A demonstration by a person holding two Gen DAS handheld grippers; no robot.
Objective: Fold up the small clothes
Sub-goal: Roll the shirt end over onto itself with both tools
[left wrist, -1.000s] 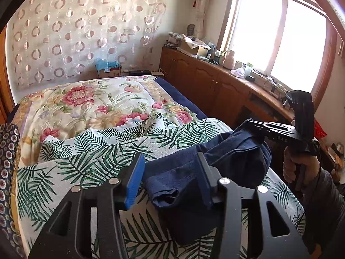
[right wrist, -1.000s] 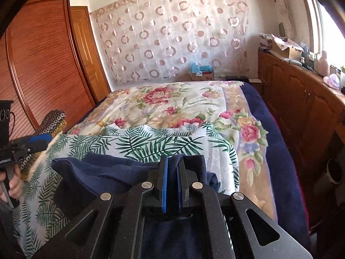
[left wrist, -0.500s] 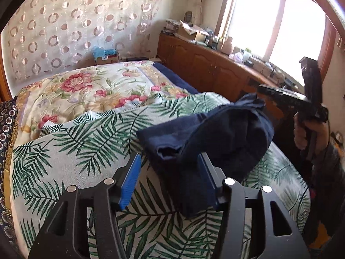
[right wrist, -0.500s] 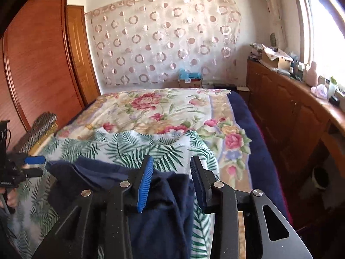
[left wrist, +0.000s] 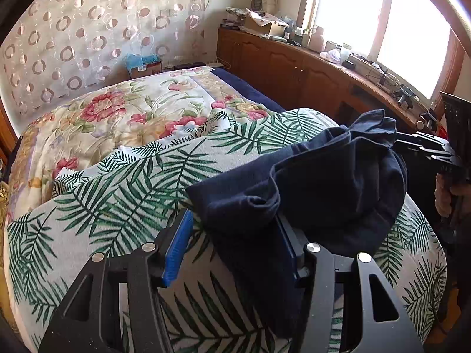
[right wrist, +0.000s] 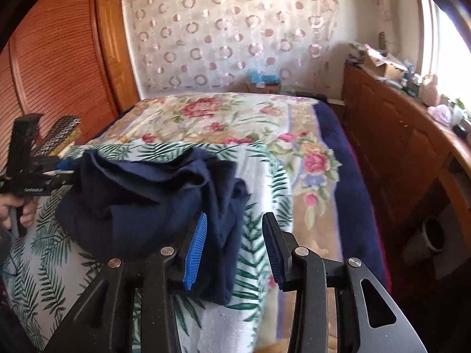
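With both the left gripper [left wrist: 232, 247] and right gripper [right wrist: 235, 247] spread wide and gripping nothing, the navy garment [left wrist: 309, 182] lies bunched crosswise between them on the bed [left wrist: 123, 182], its nearest edge right at the left one.

A bedroom in daylight. In the left wrist view the bed [left wrist: 147, 111] fills the middle, with a flowered quilt [left wrist: 123, 108] and a palm-leaf cover [left wrist: 123, 182] over its near end. At 12 o'clock hangs a sheer curtain [left wrist: 88, 29] printed with rings, and a cardboard box [left wrist: 144, 66] sits at its foot. From 1 to 3 o'clock a long wooden cabinet [left wrist: 288, 70] runs under a bright window [left wrist: 412, 29], its top crowded with small clutter. In the right wrist view, louvred wooden wardrobe doors [right wrist: 56, 58] stand at 10 o'clock, and a dark blue blanket [right wrist: 350, 176] edges the bed at 3 o'clock.
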